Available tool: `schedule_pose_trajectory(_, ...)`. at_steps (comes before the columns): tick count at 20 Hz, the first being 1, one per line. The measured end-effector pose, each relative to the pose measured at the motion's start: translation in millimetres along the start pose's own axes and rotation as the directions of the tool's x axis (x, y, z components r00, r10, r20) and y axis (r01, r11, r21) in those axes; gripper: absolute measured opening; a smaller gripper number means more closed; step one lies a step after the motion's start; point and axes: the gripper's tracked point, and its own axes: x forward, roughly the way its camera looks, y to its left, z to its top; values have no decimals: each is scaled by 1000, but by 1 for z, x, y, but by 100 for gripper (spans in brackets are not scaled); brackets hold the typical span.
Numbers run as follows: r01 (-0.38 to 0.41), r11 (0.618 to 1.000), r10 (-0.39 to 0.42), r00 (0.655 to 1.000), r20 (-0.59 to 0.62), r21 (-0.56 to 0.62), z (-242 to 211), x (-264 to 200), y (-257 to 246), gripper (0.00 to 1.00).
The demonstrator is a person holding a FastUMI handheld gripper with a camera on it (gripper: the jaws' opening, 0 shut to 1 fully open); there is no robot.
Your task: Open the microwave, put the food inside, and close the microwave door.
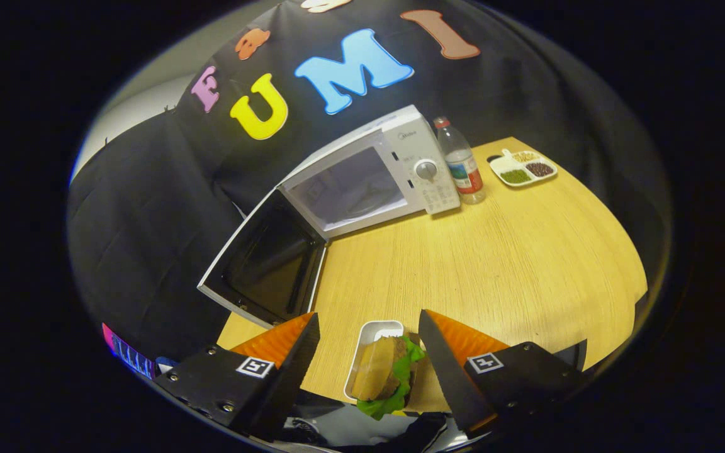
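Microwave (369,176) sits at the far side of the wooden table (494,251), right up against the black cloth wall, and its door (265,261) is swung wide open to the left so you can see the dark inner side of it. Food's a burger (386,374) with lettuce hanging out, lying in a small white tray (372,333) at the near edge of the table. That tray sits right between the gripper's (369,330) two fingers, which are spread wide apart and not touching it or anything else. Next to the microwave's right side stands a plastic water bottle (463,163), and just past that is a little divided dish (522,168) with beans or seeds in it.
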Motion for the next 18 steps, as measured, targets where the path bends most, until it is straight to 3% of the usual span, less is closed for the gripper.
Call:
schedule_pose_trajectory(3, -19, 994, 29, 996, -90, 111, -24, 8, -13, 95)
schedule_pose_trajectory(5, -31, 984, 53, 991, -123, 174, -37, 12, -17, 84)
schedule_pose_trajectory(9, -65, 963, 121, 971, -207, 261, -64, 15, -11, 83)
schedule_pose_trajectory(10, -34, 966, 89, 974, -207, 257, -64, 18, -18, 76)
schedule_pose_trajectory(12, -34, 952, 98, 976, -197, 304, -63, 18, -18, 41)
schedule_pose_trajectory(14, -24, 942, 100, 972, -212, 336, -69, 27, -21, 40)
schedule_pose_trajectory(15, -20, 938, 109, 965, -240, 345, -67, 13, -16, 28)
schedule_pose_trajectory(18, -1, 954, 80, 964, -252, 300, -60, 12, -11, 28)
